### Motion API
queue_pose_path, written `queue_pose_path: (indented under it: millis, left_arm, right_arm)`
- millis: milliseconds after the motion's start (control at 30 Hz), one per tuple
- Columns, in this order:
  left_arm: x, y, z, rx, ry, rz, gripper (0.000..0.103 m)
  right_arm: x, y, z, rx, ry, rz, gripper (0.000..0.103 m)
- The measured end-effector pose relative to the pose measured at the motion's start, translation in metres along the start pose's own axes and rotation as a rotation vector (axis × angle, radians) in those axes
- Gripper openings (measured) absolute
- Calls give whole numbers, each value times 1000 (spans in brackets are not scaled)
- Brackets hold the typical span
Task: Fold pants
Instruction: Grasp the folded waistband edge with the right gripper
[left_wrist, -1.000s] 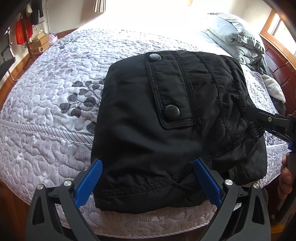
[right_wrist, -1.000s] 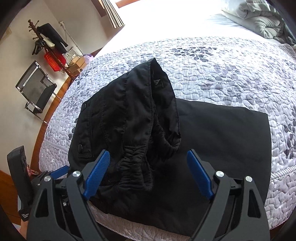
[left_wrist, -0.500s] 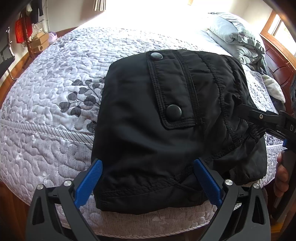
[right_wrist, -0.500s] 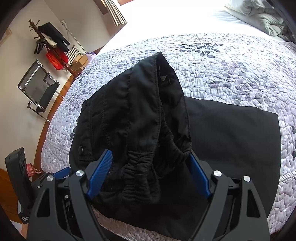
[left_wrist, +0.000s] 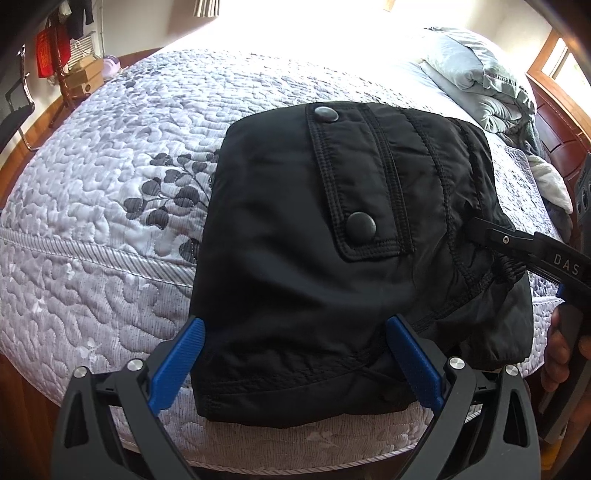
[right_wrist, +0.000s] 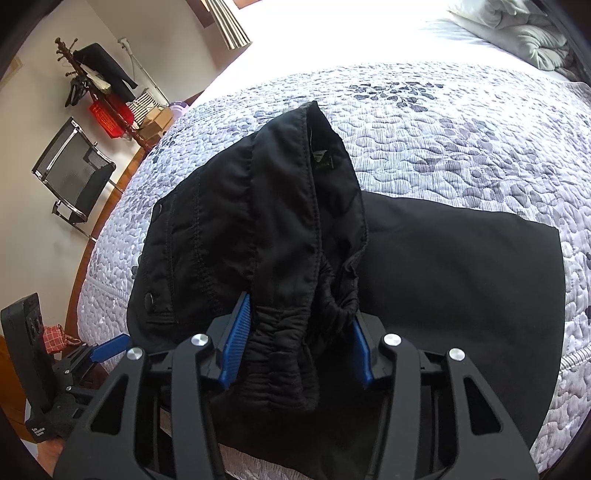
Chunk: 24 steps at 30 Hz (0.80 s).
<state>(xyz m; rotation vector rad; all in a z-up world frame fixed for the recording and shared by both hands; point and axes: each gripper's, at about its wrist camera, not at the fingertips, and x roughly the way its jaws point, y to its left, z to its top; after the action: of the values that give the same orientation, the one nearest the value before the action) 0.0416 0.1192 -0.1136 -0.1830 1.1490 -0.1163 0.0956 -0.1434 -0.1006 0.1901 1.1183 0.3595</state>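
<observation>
Black pants (left_wrist: 295, 240) lie folded on the quilted bed (left_wrist: 92, 229), a snap-button pocket flap (left_wrist: 362, 225) facing up. My left gripper (left_wrist: 295, 365) stands open, its blue pads on either side of the near edge of the fold. In the right wrist view the pants (right_wrist: 240, 240) bunch up, with a flat leg part (right_wrist: 461, 277) spread to the right. My right gripper (right_wrist: 298, 343) is closing, and its pads press on the gathered elastic waistband (right_wrist: 280, 332). The right gripper (left_wrist: 517, 247) also shows at the right side of the left wrist view, at the pants' side.
A crumpled grey duvet (left_wrist: 476, 77) lies at the far right by a wooden headboard (left_wrist: 554, 122). Left of the bed stand a mesh chair (right_wrist: 74, 173), a coat rack (right_wrist: 96, 70), a red bag and boxes (right_wrist: 147, 114). The bed's near edge (left_wrist: 258, 458) is just below my grippers.
The right gripper's jaws have narrowed from wide apart onto the bunched waistband, and it has edged forward. The left gripper and the fold under it have not moved.
</observation>
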Motion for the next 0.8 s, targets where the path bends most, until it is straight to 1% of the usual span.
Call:
queue_pose_path:
  millis: [167, 800]
  left_arm:
    - [0, -1, 0, 3, 1, 2, 99]
    - [-1, 0, 0, -2, 1, 3, 99]
  right_arm:
    - [1, 1, 0, -8, -1, -6, 44]
    - [4, -1, -1, -5, -2, -16, 44]
